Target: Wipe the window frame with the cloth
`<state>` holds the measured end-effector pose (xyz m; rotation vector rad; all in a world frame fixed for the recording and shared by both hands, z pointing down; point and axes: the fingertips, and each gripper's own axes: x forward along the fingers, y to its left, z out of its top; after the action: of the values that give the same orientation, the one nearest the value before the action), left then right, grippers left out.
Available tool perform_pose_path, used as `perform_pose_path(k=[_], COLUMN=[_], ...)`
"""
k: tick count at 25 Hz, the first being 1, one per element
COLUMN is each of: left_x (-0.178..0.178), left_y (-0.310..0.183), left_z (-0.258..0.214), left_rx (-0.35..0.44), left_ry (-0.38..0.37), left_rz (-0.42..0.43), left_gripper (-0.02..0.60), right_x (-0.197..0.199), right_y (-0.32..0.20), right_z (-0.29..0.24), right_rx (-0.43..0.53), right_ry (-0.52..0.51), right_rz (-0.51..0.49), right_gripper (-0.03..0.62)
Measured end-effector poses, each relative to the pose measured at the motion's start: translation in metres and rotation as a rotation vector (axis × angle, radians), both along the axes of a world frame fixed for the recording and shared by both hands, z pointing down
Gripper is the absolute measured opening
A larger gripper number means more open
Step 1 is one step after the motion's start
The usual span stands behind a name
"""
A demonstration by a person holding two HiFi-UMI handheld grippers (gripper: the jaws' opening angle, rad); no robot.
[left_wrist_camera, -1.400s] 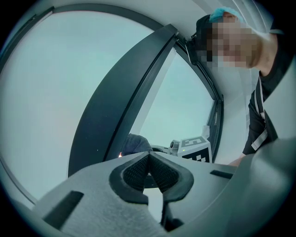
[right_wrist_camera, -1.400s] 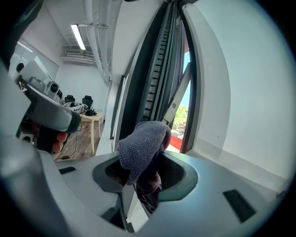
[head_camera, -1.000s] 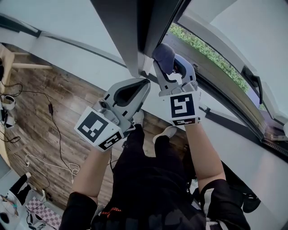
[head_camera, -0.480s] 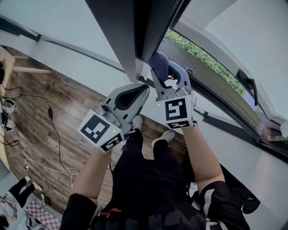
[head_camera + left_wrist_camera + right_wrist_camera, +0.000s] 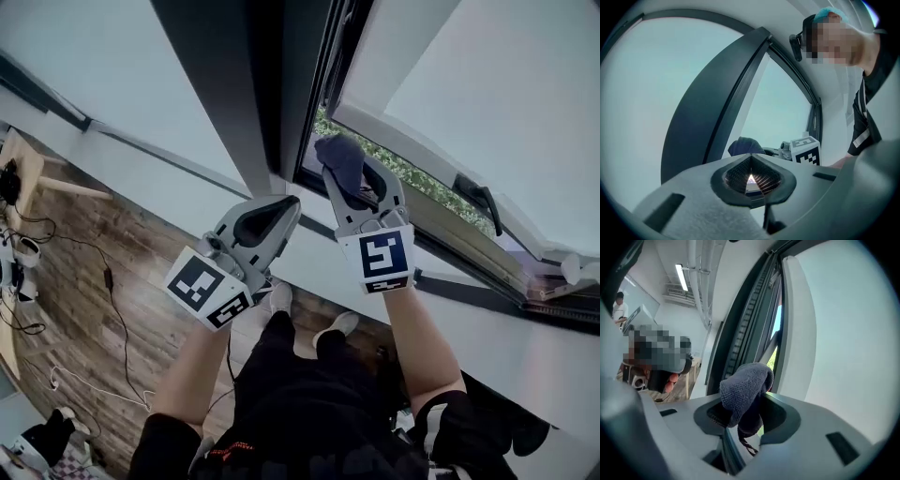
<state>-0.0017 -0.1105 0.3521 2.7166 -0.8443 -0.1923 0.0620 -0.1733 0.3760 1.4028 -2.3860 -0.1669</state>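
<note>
Looking down through the head view, I have the right gripper (image 5: 356, 184) raised toward 12 o'clock, its jaws clenched on the cloth (image 5: 339, 154). The cloth is a dark blue, bunched wad, and most of it bulges out past the jaw tips. In the right gripper view a frayed tail of it hangs down between the jaws.

The wad sits low in the gap between the dark window frame (image 5: 279, 89) and the white open sash (image 5: 405, 141). It is close against the frame's inner edge, though I cannot tell whether it actually presses on it. Green hedge (image 5: 419, 176) shows through the gap at 3 o'clock of the cloth.

At 9 o'clock of the right gripper is the left gripper (image 5: 284, 206). Its jaws are closed together on nothing, the tips meeting in a point. It hangs just beside the foot of the dark frame, and I see no contact. Its own view looks up along that frame, with the cloth and the right gripper's marker cube (image 5: 806, 151) beyond its tips at 1 o'clock.

The sash's black handle (image 5: 479, 198) is farther out at 3 o'clock. Below, from 7 to 9 o'clock, lies wood flooring (image 5: 80, 267) with thin cables (image 5: 114, 281) trailing over it. My operator's dark trousers (image 5: 309, 394) and pale shoes (image 5: 339, 324) fill 6 o'clock.
</note>
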Motion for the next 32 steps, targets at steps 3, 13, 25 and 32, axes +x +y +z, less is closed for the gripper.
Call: perform_pose_path(k=[3,13,25,32], left_x=[0.002,-0.003,-0.003,-0.004], left_y=[0.001,-0.001,0.003,0.007], left_z=[-0.025,-0.105,-0.135,-0.149], left_rx=[0.046,0.202,0.265,0.299], left_ry=[0.004,0.021,0.037,0.035], left_rz=[0.005,-0.001,0.01,0.01], left_gripper=[0.02,0.02,0.02,0.02], right_x=[0.001,-0.009,-0.016,-0.012], right_y=[-0.002,-0.01,-0.012,-0.009], right_z=[-0.045,-0.189,-0.315,-0.346], right_rx=[0.068,0.289,0.51,0.562], right_ry=[-0.017,-0.04,-0.079,-0.087], right_rz=[-0.002,-0.035,-0.036,-0.025], right_gripper=[0.156,0.156,0.156,0.156])
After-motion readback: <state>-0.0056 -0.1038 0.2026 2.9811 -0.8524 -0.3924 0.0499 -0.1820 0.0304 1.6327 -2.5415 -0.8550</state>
